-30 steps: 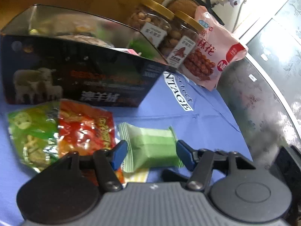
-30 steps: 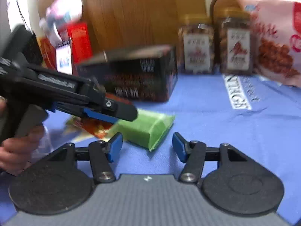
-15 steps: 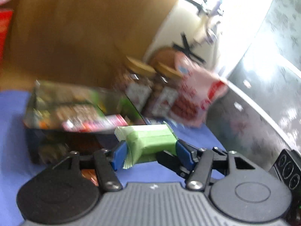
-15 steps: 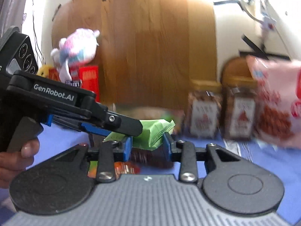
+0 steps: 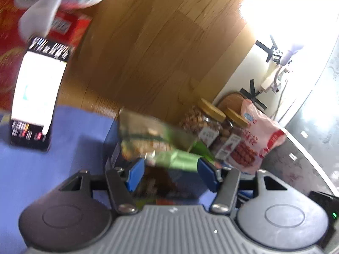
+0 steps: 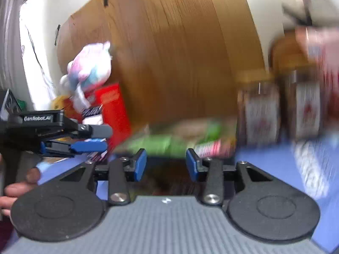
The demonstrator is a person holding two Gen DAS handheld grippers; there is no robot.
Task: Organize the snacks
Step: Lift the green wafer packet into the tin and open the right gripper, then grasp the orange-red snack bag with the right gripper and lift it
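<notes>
White "GenRobot.AI" on left gripper (image 6: pixel 93 139)

The right claw (image 6: pixel 166 165) stands parted with nothing between its blue pads (image 6: pixel 140 164). Beyond it a blurred green packet (image 6: pixel 154 146) lies in the dark box (image 6: pixel 169 169). The left claw (image 6: pixel 91 139) reaches in from the left, beside a red carton (image 6: pixel 114 110) and plush toy (image 6: pixel 89 69).
</notes>
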